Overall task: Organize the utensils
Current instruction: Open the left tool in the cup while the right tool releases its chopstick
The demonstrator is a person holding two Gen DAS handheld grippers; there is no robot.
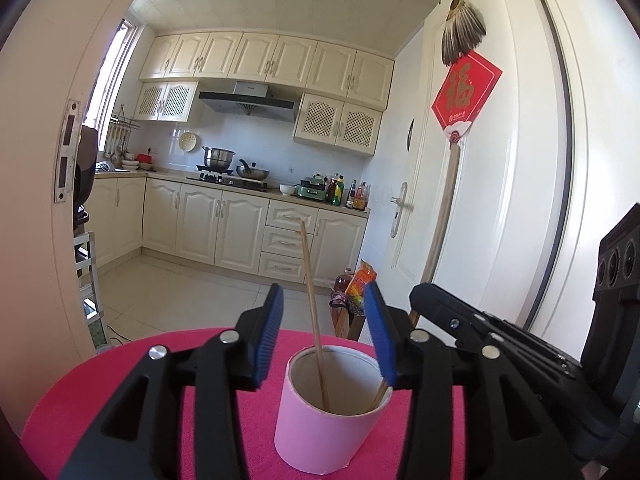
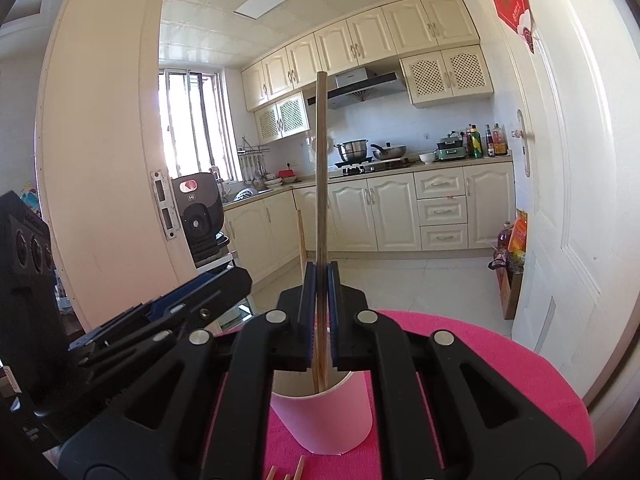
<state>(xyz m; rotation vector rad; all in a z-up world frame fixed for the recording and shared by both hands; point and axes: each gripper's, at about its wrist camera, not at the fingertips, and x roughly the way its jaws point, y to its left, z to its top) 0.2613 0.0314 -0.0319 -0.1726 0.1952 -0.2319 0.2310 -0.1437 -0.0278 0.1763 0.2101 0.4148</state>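
Now we see a pink cup (image 1: pixel 326 408) standing on the pink-covered tabletop (image 1: pixel 120 380), with one chopstick (image 1: pixel 314 308) leaning inside it. Our left gripper (image 1: pixel 326 340) has its blue fingers (image 1: pixel 270 336) spread apart on either side of that stick, touching nothing. Our right gripper (image 2: pixel 320 312) is clenched on a second chopstick (image 2: pixel 321 184), held upright with its lower end inside the cup (image 2: pixel 320 420). More chopstick ends (image 2: pixel 298 468) lie on the cloth near us.

A cup (image 1: pixel 330 406) stands on a round table (image 1: pixel 120 384); chopsticks (image 1: pixel 314 312) stand in it, leaning toward 12 o'clock.
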